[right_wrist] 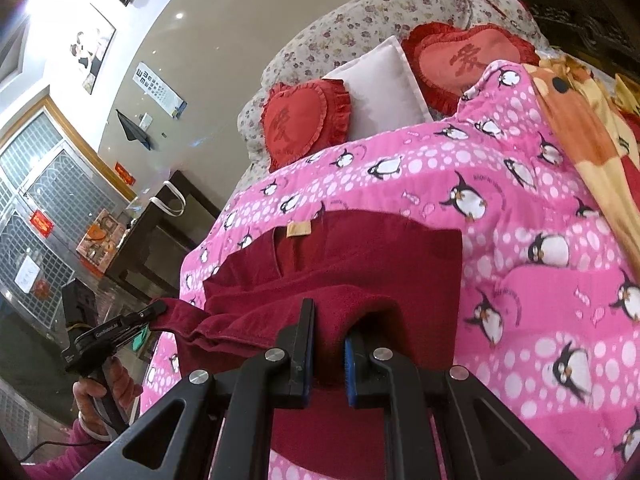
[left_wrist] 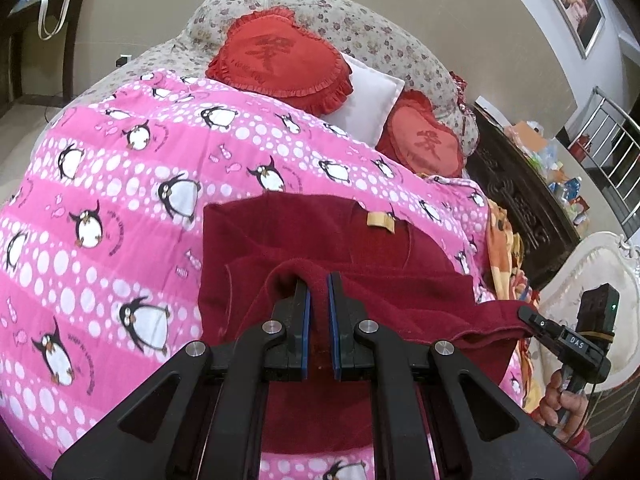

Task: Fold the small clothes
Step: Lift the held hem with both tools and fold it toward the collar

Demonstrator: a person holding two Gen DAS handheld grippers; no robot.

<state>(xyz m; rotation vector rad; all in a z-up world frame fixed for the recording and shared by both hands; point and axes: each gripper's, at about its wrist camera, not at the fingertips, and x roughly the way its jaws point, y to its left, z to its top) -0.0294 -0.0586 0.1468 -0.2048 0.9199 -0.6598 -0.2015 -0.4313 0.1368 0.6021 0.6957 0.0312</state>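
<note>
A dark red garment with a tan label lies on a pink penguin quilt. My left gripper is shut on a raised fold of its near edge, with red cloth pinched between the blue pads. At the right of the left wrist view, my right gripper holds the same edge farther along. In the right wrist view the right gripper is shut on a bunched fold of the garment. The left gripper grips the edge at the left. The held edge hangs lifted between both grippers.
Two red heart cushions and a white pillow lie at the bed's head on floral bedding. An orange patterned blanket lies beside the quilt. A dark carved cabinet stands past the bed's right side.
</note>
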